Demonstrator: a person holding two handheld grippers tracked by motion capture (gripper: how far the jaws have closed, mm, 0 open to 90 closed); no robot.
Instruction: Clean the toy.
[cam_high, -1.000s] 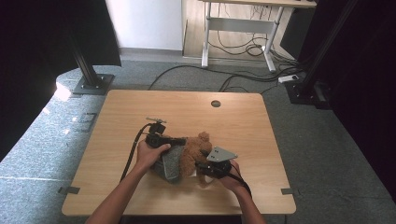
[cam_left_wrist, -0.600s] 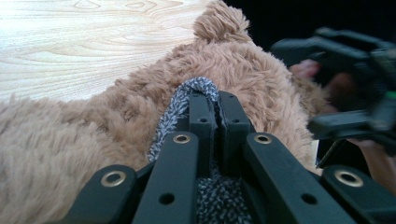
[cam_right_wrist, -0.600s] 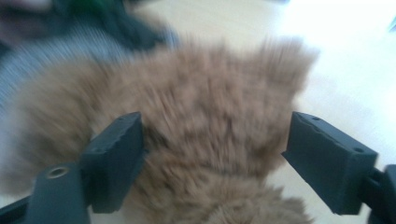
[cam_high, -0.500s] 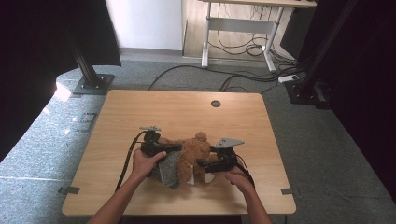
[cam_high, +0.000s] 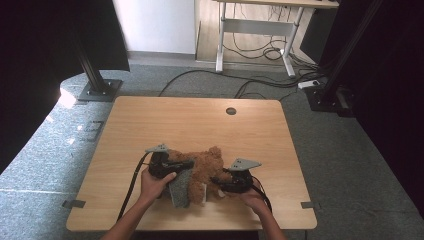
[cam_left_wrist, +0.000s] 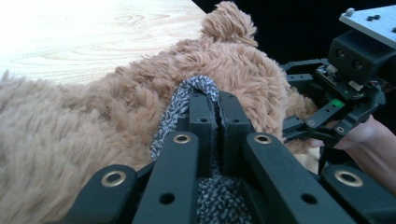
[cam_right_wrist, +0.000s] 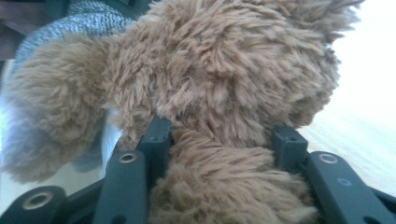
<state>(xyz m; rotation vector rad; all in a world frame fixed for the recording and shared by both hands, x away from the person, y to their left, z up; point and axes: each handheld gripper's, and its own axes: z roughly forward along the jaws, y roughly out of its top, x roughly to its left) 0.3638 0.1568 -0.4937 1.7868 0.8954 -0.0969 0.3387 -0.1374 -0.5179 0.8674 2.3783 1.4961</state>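
Observation:
A brown plush teddy bear (cam_high: 205, 167) lies on the wooden table (cam_high: 200, 120) near its front edge, with a grey knit cloth (cam_high: 181, 187) at its left side. My left gripper (cam_high: 189, 164) is shut on a fold of that grey cloth (cam_left_wrist: 168, 130), right against the bear's fur (cam_left_wrist: 233, 60). My right gripper (cam_high: 216, 181) comes in from the bear's right. Its jaws have just been closing and now press on a furry brown limb (cam_right_wrist: 219, 186) of the bear (cam_right_wrist: 224, 65). The right gripper (cam_left_wrist: 299, 130) also appears beyond the bear in the left gripper view.
The table's far half is bare wood with a round cable hole (cam_high: 230, 111). Black stand bases (cam_high: 97, 91) and cables lie on the carpet beyond it. A desk frame (cam_high: 255, 30) stands farther back.
Both hands and the bear have shifted slightly toward the table's near edge. The right gripper lifted away half a second ago and has come back down onto the bear's limb.

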